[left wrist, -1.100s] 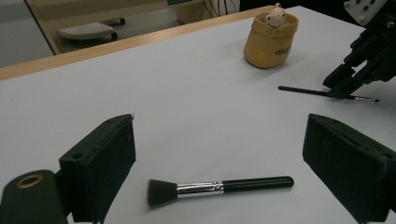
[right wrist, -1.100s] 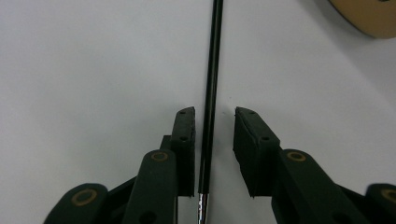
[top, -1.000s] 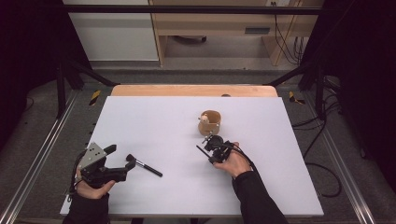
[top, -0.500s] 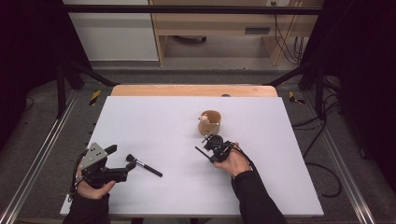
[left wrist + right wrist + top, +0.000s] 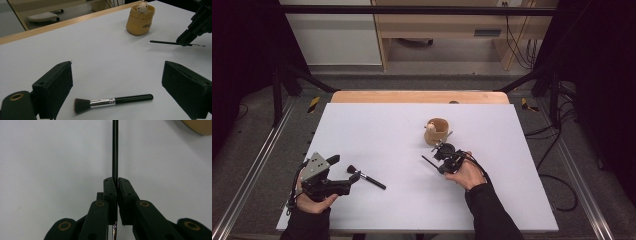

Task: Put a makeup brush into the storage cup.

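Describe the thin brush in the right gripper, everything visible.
The thin brush is a slim black stick with a short silvery ferrule and a fine tip at one end. The right gripper is shut on it near that ferrule end, so the long handle juts out past the jaws. It lies about level, just above the white table, with its shadow below. It sits in front of the tan cup, not touching it.
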`<state>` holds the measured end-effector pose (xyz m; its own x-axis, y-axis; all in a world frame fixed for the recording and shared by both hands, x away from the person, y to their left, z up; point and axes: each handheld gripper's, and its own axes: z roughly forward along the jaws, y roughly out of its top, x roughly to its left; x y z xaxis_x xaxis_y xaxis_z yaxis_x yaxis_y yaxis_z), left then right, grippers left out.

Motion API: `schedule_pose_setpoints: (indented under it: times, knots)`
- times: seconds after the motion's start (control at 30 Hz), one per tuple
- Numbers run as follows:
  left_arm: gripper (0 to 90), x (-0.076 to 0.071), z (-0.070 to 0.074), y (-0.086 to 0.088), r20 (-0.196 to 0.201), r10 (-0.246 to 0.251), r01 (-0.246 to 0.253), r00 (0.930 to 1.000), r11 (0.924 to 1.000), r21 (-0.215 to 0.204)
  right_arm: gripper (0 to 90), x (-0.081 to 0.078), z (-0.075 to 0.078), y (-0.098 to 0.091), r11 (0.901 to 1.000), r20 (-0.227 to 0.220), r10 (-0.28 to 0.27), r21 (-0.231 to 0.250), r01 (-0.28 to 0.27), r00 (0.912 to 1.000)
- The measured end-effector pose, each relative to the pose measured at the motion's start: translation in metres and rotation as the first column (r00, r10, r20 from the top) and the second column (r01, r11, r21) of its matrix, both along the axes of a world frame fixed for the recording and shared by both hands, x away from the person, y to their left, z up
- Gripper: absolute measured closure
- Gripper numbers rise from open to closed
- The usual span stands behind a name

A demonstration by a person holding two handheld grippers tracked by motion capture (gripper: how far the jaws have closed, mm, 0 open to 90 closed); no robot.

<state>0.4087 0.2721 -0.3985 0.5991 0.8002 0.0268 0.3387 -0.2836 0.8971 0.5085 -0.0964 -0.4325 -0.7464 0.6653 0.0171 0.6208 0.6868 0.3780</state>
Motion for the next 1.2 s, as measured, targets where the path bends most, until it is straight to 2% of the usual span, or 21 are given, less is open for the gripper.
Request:
schedule_pose_setpoints:
  times: [0.13,0.27,0.33,0.43,0.53,0.67,0.8,0.83,1.03,1.2]
  knots:
    - [9.0,0.001,0.002,-0.004,0.004,-0.012,0.012,0.9999,0.9999,0.01,85.8,-0.005,0.012,-0.007,0.9992,0.005,0.012,0.039,-0.012,0.9999]
    - [9.1,0.001,0.004,-0.007,0.005,-0.026,0.026,0.9996,0.9995,0.016,85.9,-0.013,0.025,-0.013,0.9953,0.026,0.049,0.083,-0.051,0.9985]
    - [9.1,0.001,0.005,-0.008,0.009,-0.03,0.03,0.9995,0.9994,0.017,85.8,-0.015,0.028,-0.015,0.9943,0.03,0.057,0.089,-0.059,0.9979]
    - [9.2,0.001,0.009,-0.012,0.02,-0.043,0.042,0.9989,0.9988,0.026,85.8,-0.022,0.039,-0.022,0.9889,0.045,0.074,0.126,-0.079,0.9962]
    - [9.5,0.001,0.012,-0.015,0.029,-0.052,0.051,0.9982,0.9983,0.029,85.8,-0.026,0.043,-0.025,0.9869,0.062,0.082,0.134,-0.089,0.9947]
    - [9.6,0.001,0.016,-0.021,0.039,-0.066,0.065,0.9971,0.9971,0.039,85.9,-0.032,0.052,-0.028,0.979,0.075,0.105,0.167,-0.116,0.9916]
    - [10.0,0.004,0.022,-0.03,0.047,-0.09,0.087,0.9948,0.9941,0.064,85.8,-0.037,0.055,-0.028,0.978,0.085,0.114,0.165,-0.127,0.9898]
    - [10.0,0.005,0.025,-0.035,0.052,-0.101,0.097,0.9935,0.9917,0.085,85.9,-0.039,0.057,-0.028,0.976,0.09,0.127,0.166,-0.141,0.9878]
    - [10.3,0.007,0.032,-0.045,0.06,-0.131,0.124,0.9896,0.9862,0.11,85.8,-0.044,0.062,-0.026,0.9687,0.093,0.153,0.183,-0.168,0.9838]
    - [10.3,0.007,0.039,-0.058,0.057,-0.167,0.156,0.9843,0.9744,0.162,85.8,-0.047,0.067,-0.02,0.9584,0.092,0.197,0.192,-0.211,0.9761]
